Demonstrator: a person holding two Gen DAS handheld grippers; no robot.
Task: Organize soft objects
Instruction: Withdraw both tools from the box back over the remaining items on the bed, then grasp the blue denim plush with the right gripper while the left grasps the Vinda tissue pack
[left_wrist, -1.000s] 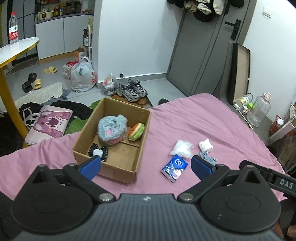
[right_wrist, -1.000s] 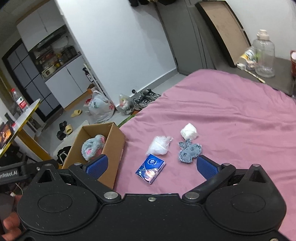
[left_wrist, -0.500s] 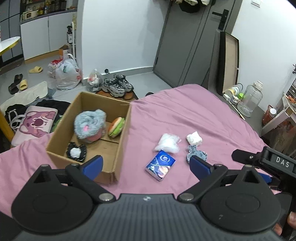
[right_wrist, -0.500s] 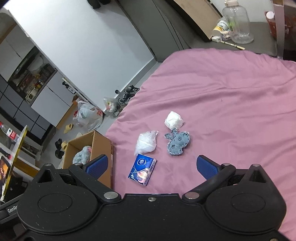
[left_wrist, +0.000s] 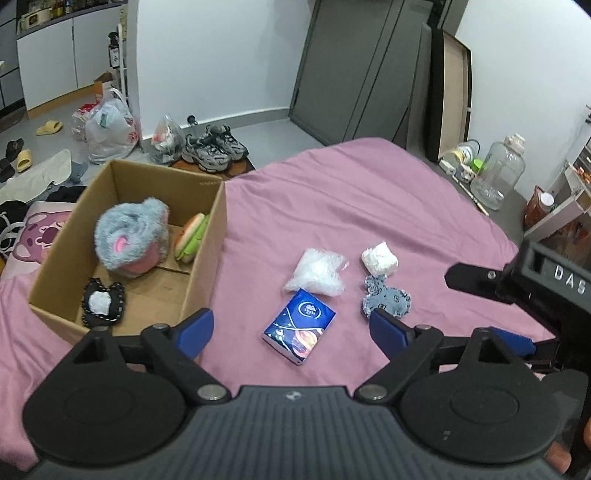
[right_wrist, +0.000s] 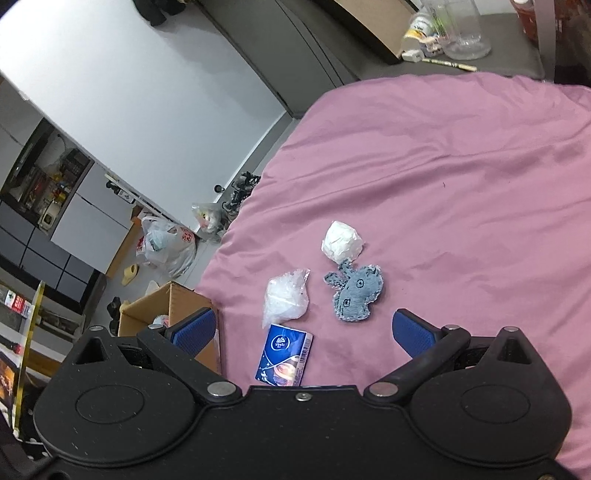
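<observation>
On the pink bed lie a blue tissue pack (left_wrist: 299, 329) (right_wrist: 284, 353), a clear plastic bag (left_wrist: 316, 272) (right_wrist: 286, 301), a white wad (left_wrist: 379, 257) (right_wrist: 342, 241) and a grey denim toy (left_wrist: 386, 301) (right_wrist: 354, 294). A cardboard box (left_wrist: 201, 254) (right_wrist: 177, 301) at the left holds a grey-pink plush (left_wrist: 131, 234), a burger toy (left_wrist: 190, 236) and a black-white piece (left_wrist: 102, 302). My left gripper (left_wrist: 291, 330) is open above the tissue pack. My right gripper (right_wrist: 303, 332) is open, near the pack and denim toy.
The right gripper's body (left_wrist: 535, 291) shows at the left view's right edge. Shoes (left_wrist: 214, 149) and bags (left_wrist: 109, 127) lie on the floor beyond the bed. A glass jar (left_wrist: 504, 171) stands on a dark side surface at the right.
Both grippers have moved closer to the items on the bed. The left view has shifted right toward the tissue pack. The right gripper has tilted down over the denim toy and the pack.
</observation>
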